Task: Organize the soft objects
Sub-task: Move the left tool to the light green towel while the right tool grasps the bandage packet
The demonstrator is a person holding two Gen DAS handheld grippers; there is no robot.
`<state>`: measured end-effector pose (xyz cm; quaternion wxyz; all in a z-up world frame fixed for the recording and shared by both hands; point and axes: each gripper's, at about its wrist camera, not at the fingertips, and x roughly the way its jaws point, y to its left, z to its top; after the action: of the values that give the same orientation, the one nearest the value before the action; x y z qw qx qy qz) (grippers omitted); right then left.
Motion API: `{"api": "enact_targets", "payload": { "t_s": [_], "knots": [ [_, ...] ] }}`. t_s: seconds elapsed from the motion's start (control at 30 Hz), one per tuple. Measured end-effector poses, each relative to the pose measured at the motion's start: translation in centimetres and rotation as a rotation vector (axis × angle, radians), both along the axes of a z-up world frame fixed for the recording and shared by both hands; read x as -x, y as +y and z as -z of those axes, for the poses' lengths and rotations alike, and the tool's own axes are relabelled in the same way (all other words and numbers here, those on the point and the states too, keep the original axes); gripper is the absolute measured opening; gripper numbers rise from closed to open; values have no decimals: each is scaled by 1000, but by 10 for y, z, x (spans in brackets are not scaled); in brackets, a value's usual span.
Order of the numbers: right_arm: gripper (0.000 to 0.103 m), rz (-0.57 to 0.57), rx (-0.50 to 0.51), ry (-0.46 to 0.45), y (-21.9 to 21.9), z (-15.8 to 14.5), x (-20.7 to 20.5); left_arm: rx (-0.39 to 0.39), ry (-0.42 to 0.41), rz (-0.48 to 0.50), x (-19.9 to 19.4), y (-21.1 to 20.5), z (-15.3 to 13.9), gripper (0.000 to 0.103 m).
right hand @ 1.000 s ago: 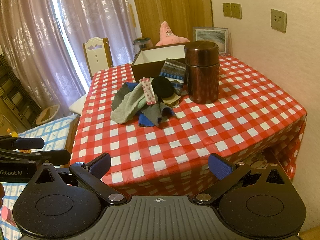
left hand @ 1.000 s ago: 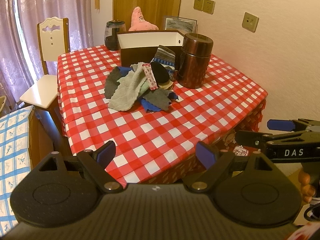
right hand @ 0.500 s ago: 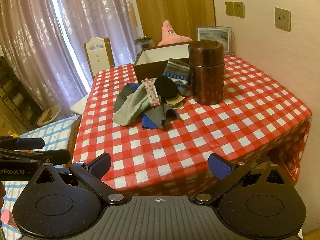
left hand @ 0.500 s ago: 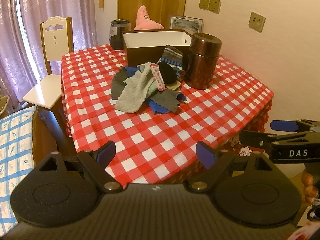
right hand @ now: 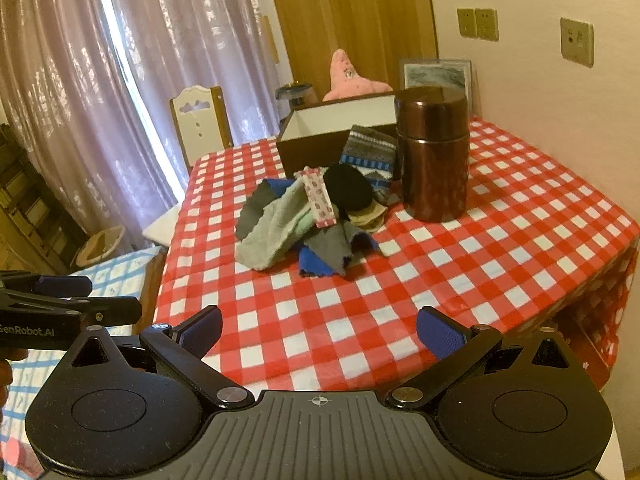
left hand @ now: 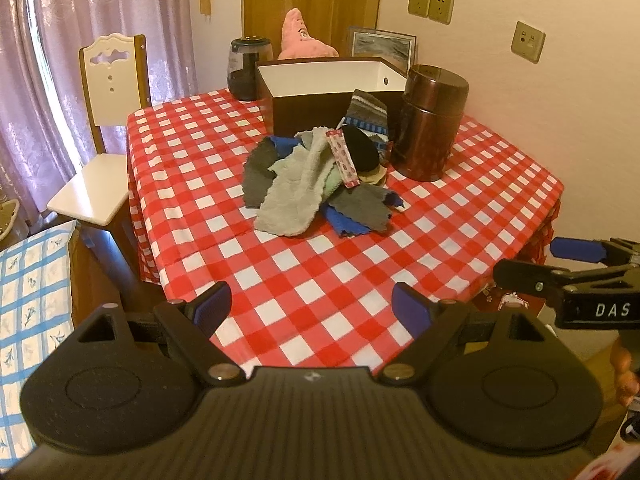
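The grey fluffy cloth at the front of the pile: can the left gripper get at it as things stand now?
Probably yes. The left gripper is open and the grey fluffy cloth lies on the near side of the pile, with only bare tablecloth between them.

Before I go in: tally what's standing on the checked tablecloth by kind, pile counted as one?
Pile of socks and cloths: 1
Open box: 1
Brown canister: 1
Dark glass jar: 1
Total: 4
How many pieces are in the pile cannot be told; they overlap.
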<state>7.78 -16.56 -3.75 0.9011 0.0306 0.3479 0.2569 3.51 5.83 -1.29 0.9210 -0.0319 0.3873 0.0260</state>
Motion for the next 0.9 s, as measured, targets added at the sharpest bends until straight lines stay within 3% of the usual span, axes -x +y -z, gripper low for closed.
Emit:
{"api": "enact_targets", "payload": {
  "t_s": [0.3,0.53,0.9],
  "knots": [
    [102,6,-14,-71,10,-1,-8,-6,-8,19,-20,16,8,83],
    [94,-32,-7,-83,19,1,-27,-5,-11,3,-39,23,11,82],
    [70,-175,-1,-72,41,16,-106,5,-1,-61,-89,29,23,81]
  ]
}}
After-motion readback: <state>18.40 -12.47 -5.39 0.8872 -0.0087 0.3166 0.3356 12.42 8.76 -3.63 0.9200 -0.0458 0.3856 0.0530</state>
